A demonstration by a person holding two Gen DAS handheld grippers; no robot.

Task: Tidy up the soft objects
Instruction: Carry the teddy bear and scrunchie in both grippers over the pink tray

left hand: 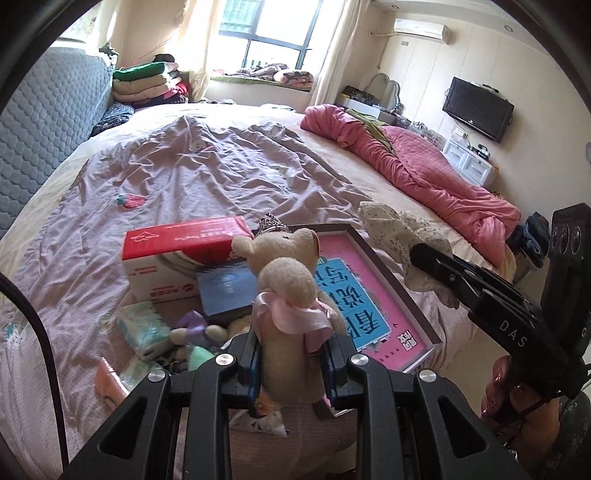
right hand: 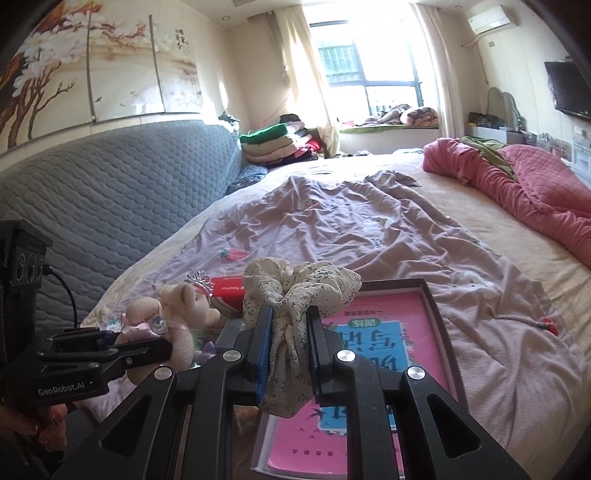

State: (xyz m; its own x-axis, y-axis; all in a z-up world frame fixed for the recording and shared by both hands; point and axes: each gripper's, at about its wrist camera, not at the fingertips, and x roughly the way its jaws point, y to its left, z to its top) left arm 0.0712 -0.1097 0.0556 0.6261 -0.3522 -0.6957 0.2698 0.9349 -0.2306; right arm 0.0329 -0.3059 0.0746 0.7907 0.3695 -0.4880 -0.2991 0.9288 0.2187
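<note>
Left wrist view: close behind its own jaws, angled down across the bed [left hand: 207, 166] toward the window [left hand: 266, 26], right gripper [left hand: 430, 254] at the right edge. Right wrist view: beside it, aimed likewise, left gripper [right hand: 162, 345] at the left. Shared: pink book [left hand: 354, 295], bed, window.

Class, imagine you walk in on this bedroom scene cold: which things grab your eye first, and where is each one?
First, the cream plush bear with a pink bow, clamped upright in the left tool above a clutter of boxes and packets. Next, the floral fabric scrunchie pinched in the right tool over the pink book in its box. Behind them, a crumpled pink quilt lies along the bed's right edge.
</note>
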